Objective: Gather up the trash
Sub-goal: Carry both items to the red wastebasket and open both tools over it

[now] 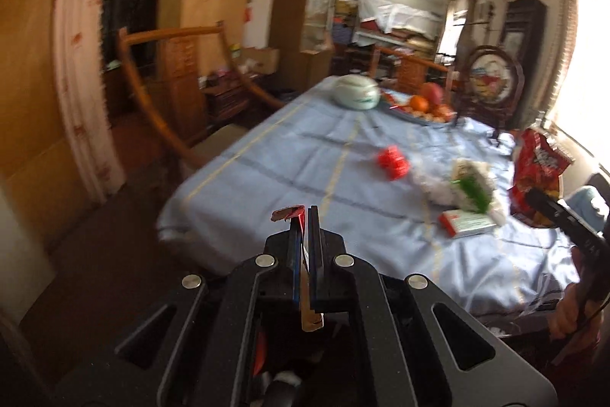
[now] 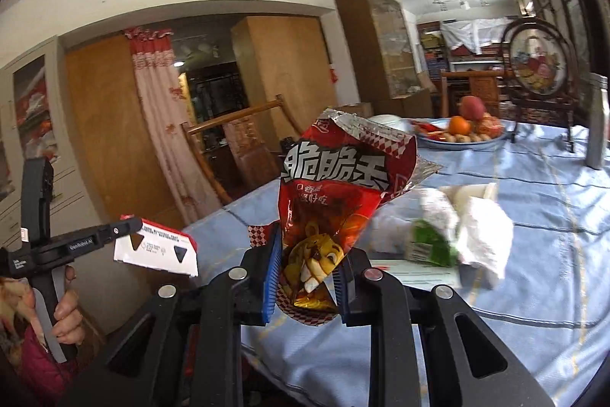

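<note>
Much of the left wrist view was smeared by motion blur; the items on the table read as colour patches more than shapes. My left gripper [image 1: 304, 212] was clamped on a flat red-and-white cardboard carton [image 1: 301, 235], seen edge-on there so only a thin strip and a torn red flap showed between the blue pads. The right wrist view showed the carton's face [image 2: 156, 246], held off the table's near edge; its small print was too fine to read.

My right gripper [image 2: 307, 246] was closed on a crumpled red foil snack bag [image 2: 335, 193] with a cartoon lion, lifted clear of the cloth. The bag hid part of the table behind it.

Left on the pale blue striped tablecloth [image 1: 305, 147]: a small red crumpled wrapper [image 1: 392, 161], a heap of white tissue with a green-printed packet [image 2: 453, 227], and a flat red-and-white box [image 1: 467, 222] just beside the heap, partly hidden behind my right gripper in its own view.

At the far end stood a white lidded pot [image 1: 356, 92] and a plate of fruit [image 2: 469, 132]. Wooden chairs [image 1: 171, 63], a red-patterned curtain [image 1: 82, 63] and wooden cabinets [image 2: 282, 71] lined the room.
</note>
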